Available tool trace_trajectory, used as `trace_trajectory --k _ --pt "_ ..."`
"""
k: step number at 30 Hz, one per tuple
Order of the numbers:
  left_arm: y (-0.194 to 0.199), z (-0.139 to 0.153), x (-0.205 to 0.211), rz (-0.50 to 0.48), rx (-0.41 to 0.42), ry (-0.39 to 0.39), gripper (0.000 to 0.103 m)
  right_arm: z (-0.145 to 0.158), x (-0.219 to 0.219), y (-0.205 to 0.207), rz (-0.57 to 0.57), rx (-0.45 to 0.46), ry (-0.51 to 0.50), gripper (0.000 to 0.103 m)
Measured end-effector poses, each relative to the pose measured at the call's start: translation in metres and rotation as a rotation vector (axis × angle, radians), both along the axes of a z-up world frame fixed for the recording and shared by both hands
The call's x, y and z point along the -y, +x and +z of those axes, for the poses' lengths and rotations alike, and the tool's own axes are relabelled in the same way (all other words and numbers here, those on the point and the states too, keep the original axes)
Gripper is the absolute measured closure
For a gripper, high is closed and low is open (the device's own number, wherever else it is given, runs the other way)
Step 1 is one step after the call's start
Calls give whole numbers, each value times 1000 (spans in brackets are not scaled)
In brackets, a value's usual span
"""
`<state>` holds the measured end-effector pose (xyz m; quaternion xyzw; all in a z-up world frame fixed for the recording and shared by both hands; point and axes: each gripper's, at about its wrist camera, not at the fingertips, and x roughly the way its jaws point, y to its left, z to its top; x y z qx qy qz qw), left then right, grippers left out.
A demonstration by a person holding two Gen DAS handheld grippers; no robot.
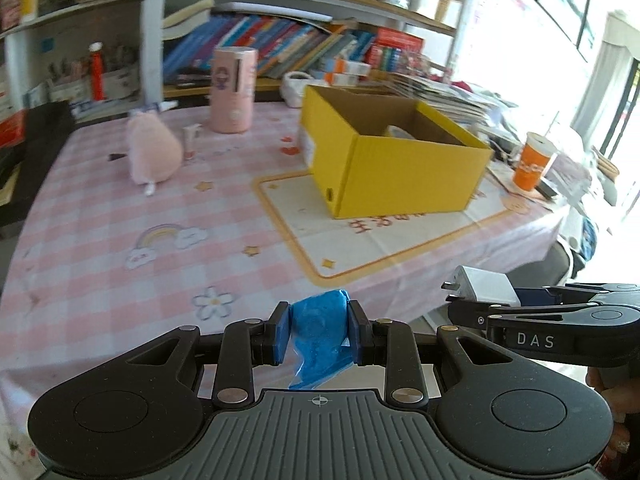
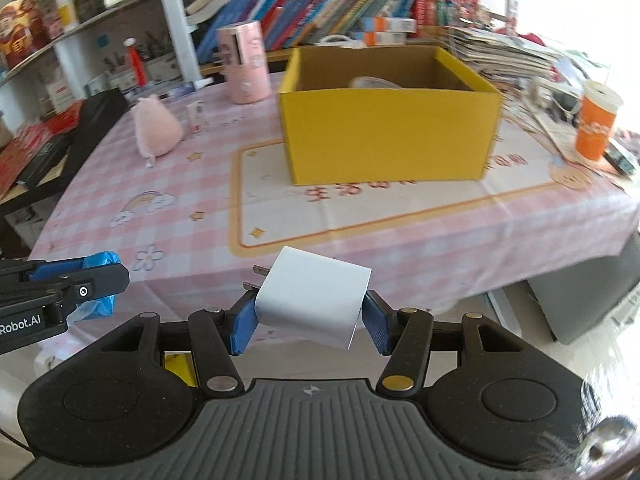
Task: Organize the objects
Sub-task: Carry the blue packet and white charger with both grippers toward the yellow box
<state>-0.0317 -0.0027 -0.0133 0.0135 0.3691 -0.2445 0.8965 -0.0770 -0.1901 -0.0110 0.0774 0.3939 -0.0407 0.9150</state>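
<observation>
My left gripper (image 1: 319,330) is shut on a blue plastic bag roll (image 1: 318,334) and holds it above the table's near edge. My right gripper (image 2: 310,316) is shut on a white plug charger (image 2: 314,298), also near the front edge. Each gripper shows in the other's view: the right one with the charger (image 1: 482,290), the left one with the blue roll (image 2: 98,276). An open yellow cardboard box (image 1: 384,152) (image 2: 388,120) stands on the table ahead, with a pale object inside.
On the pink checked tablecloth (image 1: 120,220) lie a pink plush toy (image 1: 154,152) (image 2: 156,128), a small tube (image 1: 190,140) and a pink cylinder (image 1: 234,90) (image 2: 244,66). An orange cup (image 1: 532,166) (image 2: 596,126) stands right. Bookshelves line the back.
</observation>
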Motion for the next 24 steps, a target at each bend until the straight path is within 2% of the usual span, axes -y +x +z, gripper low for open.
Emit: trace_trajectory --k 13,24 --pt "9 -1 44 -129 0 10 76 -3 41 -14 -138 -15 10 50" --pt "24 -3 65 -138 -10 8 76 -5 62 1 -148 -34 12 50"
